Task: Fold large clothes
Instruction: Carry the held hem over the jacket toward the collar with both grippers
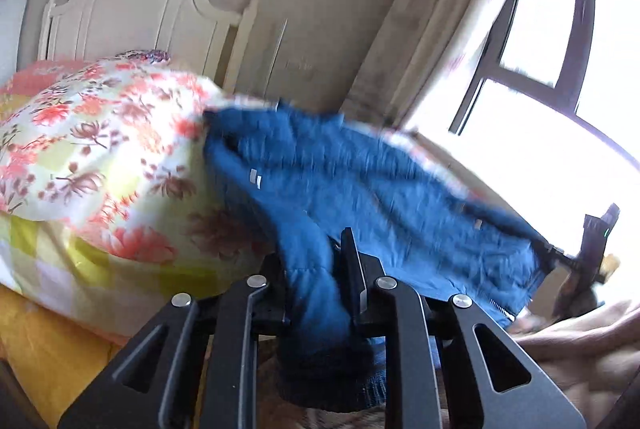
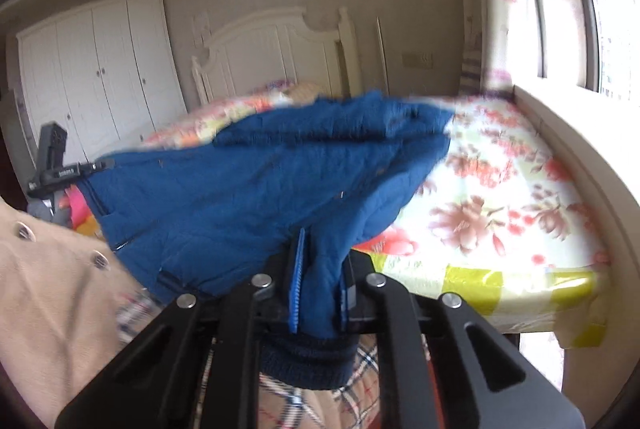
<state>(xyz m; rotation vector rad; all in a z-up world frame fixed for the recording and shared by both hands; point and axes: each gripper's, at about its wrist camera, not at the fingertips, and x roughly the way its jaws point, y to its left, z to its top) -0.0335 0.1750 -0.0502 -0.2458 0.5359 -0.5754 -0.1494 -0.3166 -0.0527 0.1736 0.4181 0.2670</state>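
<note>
Where the bed (image 2: 500, 197) runs along the window ledge (image 2: 568, 133), its near edge lies bare; the blue jacket (image 2: 248, 181) hangs stretched above the bed. The left gripper (image 1: 320, 289) and right gripper (image 2: 320, 293) each clamp a hem corner. A beige coat (image 2: 52, 289) lies left of the bed.

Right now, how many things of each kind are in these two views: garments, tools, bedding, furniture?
Garments: 2, the blue jacket and the beige coat.
Tools: 2, the left tool and the right tool, both clamped on the jacket.
Bedding: 1, the floral quilt.
Furniture: 2, the headboard and the wardrobe.
Total: 7.
</note>
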